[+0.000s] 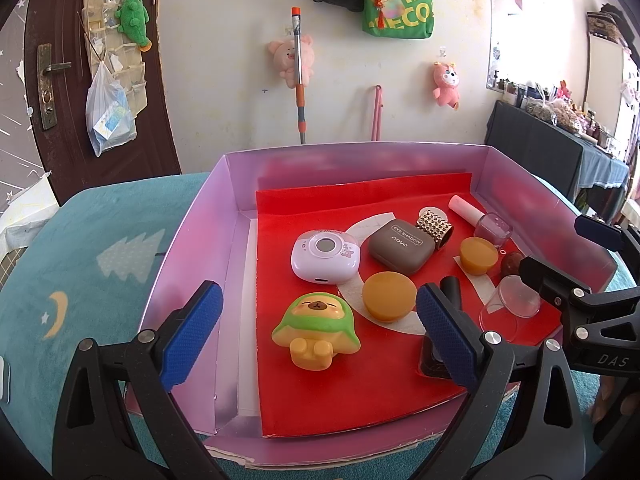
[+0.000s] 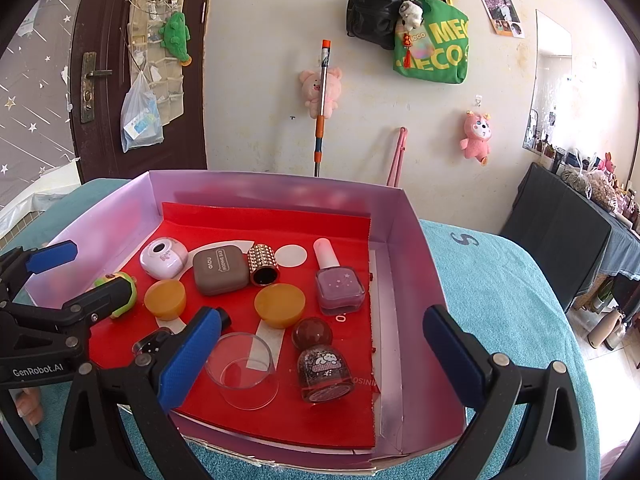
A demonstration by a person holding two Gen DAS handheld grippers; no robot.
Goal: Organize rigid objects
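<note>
Left wrist view, lower left to right: the left gripper (image 1: 318,326) hangs wide and empty over the pink box (image 1: 192,236), a green-hooded bear figure (image 1: 316,330) between its fingers; right of centre lie an amber puck (image 1: 389,296) and a clear cup (image 1: 508,308). Right wrist view: the right gripper (image 2: 320,354) is spread wide too, framing a glitter polish bottle (image 2: 320,360).
</note>
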